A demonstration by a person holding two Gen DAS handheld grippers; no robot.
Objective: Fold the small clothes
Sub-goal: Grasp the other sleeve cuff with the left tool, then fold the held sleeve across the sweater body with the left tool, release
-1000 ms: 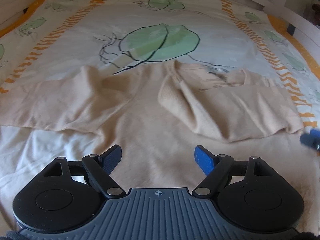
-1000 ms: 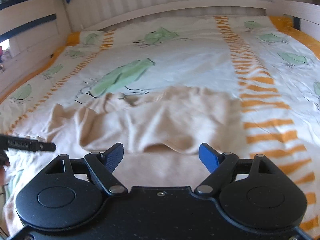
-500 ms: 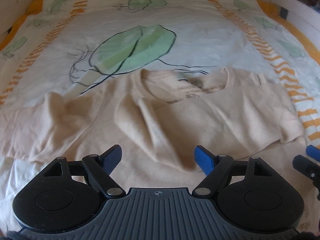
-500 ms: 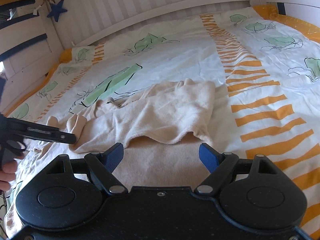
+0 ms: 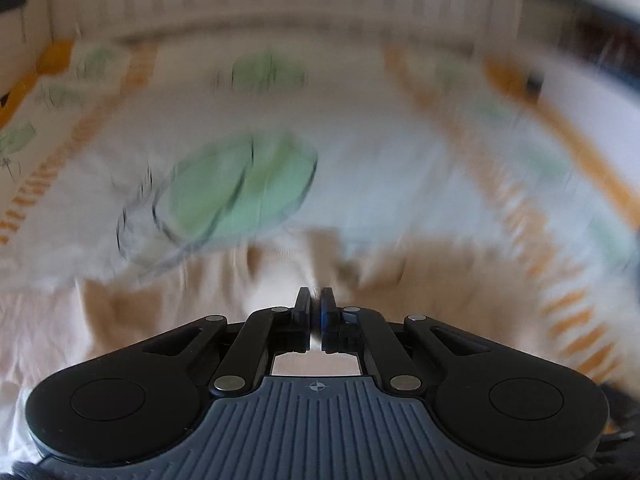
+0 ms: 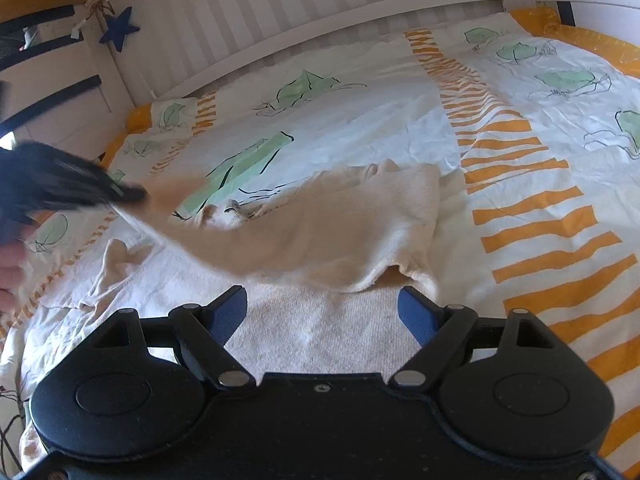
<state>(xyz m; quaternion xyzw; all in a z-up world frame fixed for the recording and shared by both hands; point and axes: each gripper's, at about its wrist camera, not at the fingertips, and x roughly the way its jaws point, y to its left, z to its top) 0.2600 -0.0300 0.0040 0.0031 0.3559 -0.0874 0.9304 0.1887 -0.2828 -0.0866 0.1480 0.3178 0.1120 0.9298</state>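
Observation:
A beige sweater (image 6: 340,232) lies across the leaf-print bed cover (image 6: 380,120). In the right wrist view my left gripper (image 6: 134,194) comes in from the left, and a flap of the sweater stretches up from the bed to its tips. The left wrist view is blurred; there the left gripper (image 5: 315,292) has its jaws closing tight together on that beige fabric, with the sweater (image 5: 448,276) just beyond. My right gripper (image 6: 322,300) hovers open over the sweater's near part, with nothing between its blue pads (image 6: 414,312).
A white slatted bed rail (image 6: 280,12) runs along the far side, with a blue star (image 6: 119,32) hanging at the left. Orange stripes (image 6: 532,216) mark the cover on the right. A person's hand (image 6: 10,272) shows at the left edge.
The left gripper went from wide open to shut and rose, pulling a flap of the sweater up and to the left. The right gripper stayed open and barely moved.

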